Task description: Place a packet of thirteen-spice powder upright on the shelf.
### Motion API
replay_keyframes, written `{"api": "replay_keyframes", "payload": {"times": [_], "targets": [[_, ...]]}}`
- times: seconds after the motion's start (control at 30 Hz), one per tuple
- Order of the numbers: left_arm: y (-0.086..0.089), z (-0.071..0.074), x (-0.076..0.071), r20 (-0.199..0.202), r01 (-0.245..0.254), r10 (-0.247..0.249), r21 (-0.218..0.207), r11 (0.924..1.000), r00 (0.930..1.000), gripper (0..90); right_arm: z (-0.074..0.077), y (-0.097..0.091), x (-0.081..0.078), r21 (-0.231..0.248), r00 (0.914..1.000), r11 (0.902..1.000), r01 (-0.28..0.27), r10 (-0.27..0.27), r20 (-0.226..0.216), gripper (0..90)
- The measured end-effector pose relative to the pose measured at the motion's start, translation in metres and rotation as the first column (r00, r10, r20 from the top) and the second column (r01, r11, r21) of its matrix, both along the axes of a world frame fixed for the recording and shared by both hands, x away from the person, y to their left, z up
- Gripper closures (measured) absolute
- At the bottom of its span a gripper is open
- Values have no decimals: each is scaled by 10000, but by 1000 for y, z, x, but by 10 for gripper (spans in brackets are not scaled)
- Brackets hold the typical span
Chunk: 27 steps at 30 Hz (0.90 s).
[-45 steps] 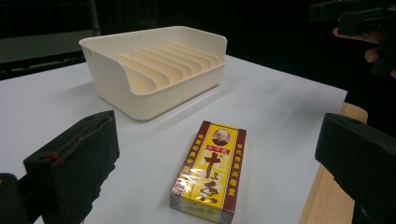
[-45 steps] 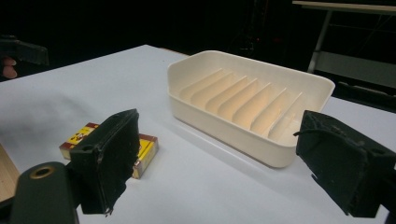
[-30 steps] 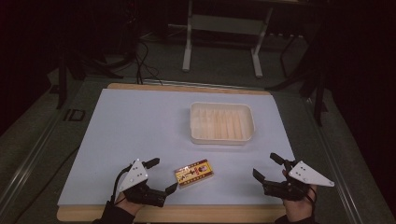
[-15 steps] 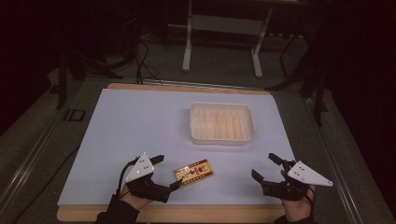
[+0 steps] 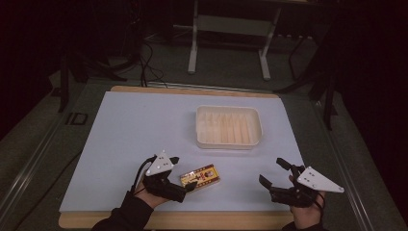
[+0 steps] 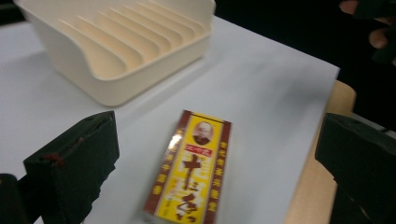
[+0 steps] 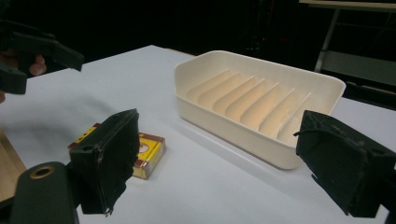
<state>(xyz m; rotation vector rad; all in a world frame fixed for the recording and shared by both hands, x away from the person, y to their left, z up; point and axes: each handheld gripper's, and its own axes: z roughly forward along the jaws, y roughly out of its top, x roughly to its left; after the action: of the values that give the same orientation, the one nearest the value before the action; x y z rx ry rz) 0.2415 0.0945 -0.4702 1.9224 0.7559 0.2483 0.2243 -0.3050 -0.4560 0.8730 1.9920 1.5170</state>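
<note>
Our left claw (image 5: 184, 174) gapes wide around the flat yellow-and-red cardboard box (image 5: 201, 175) (lying between its jaws, untouched); our right claw (image 5: 275, 172), released, hovers well apart.

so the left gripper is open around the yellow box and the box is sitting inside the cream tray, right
Not quite. The left gripper is open around the yellow box, but the box lies flat on the white mat, apart from the cream tray, which holds nothing. The high view shows it.
</note>
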Motion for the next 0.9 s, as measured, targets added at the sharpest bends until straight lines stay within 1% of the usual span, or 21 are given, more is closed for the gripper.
{"api": "replay_keyframes", "payload": {"times": [0.07,0.1,0.2,0.23,0.27,0.3,0.33,0.4,0.47,0.5,0.53,0.57,0.6,0.67,0.7,0.73,0.77,0.8,0.83,0.87,0.9], "targets": [[-2,0,1,-31,17,-17,56,10000,10000,5,0,0,0,12,10000,10000,-14,14,-1,133],[-4,-1,3,-102,168,-167,100,9998,9998,5,0,0,0,4,10000,10000,-23,23,18,133],[-11,-4,8,19,260,-261,445,9987,9997,5,0,1,-1,1,10000,10000,-67,67,20,133],[-16,-7,11,-15,425,-425,638,9971,9991,5,0,1,-1,-20,10000,10000,-78,78,13,133],[-19,-9,12,-50,459,-457,789,9958,9989,5,0,1,-1,-4,9999,9999,-102,102,-41,133],[-19,-9,12,-50,459,-457,789,9958,9989,11,-1,1,0,23,9999,9999,-115,116,-84,133],[-24,-13,15,-47,606,-605,1019,9929,9982,16,-1,1,0,28,9999,9999,-99,99,-104,133],[-29,-19,19,-207,776,-755,1289,9886,9969,30,-1,0,0,55,9999,9999,-99,99,-110,133],[-34,-23,21,-302,839,-804,1425,9862,9963,33,0,0,0,68,9999,9999,-98,99,-90,133],[-34,-23,21,-302,839,-804,1425,9862,9963,36,0,0,0,77,9999,9999,-100,100,-93,133],[-39,-27,25,-411,933,-876,1666,9816,9953,36,0,0,0,90,9999,9999,-103,104,-90,133],[-41,-28,26,-493,1012,-939,1785,9787,9944,37,0,0,0,99,9999,9999,-102,103,-98,133],[-41,-28,26,-493,1012,-939,1785,9787,9944,39,0,0,0,99,9999,9999,-102,103,-98,133],[-44,-31,29,-581,1094,-998,1973,9742,9933,43,0,0,0,101,9999,9999,-120,121,-101,133],[-46,-34,32,-654,1166,-1046,2223,9680,9924,44,0,0,0,93,9999,9999,-129,130,-102,133],[-46,-34,32,-654,1166,-1046,2223,9680,9924,47,0,0,0,93,9999,9999,-129,130,-102,133],[-47,-36,33,-746,1256,-1115,2242,9664,9910,47,0,0,0,91,9999,9999,-135,136,-99,134],[-48,-39,33,-471,1079,-991,2539,9612,9940,51,0,0,0,96,9998,9998,-157,158,-103,133],[-48,-39,33,-471,1079,-991,2539,9612,9940,67,0,0,0,96,9998,9998,-157,158,-103,133],[-49,-40,35,-431,1045,-965,2687,9575,9944,69,0,0,0,87,9998,9998,-179,180,-114,133],[-50,-41,37,-520,1095,-992,2675,9573,9937,68,-1,0,1,90,9997,9998,-194,195,-130,134]]}}
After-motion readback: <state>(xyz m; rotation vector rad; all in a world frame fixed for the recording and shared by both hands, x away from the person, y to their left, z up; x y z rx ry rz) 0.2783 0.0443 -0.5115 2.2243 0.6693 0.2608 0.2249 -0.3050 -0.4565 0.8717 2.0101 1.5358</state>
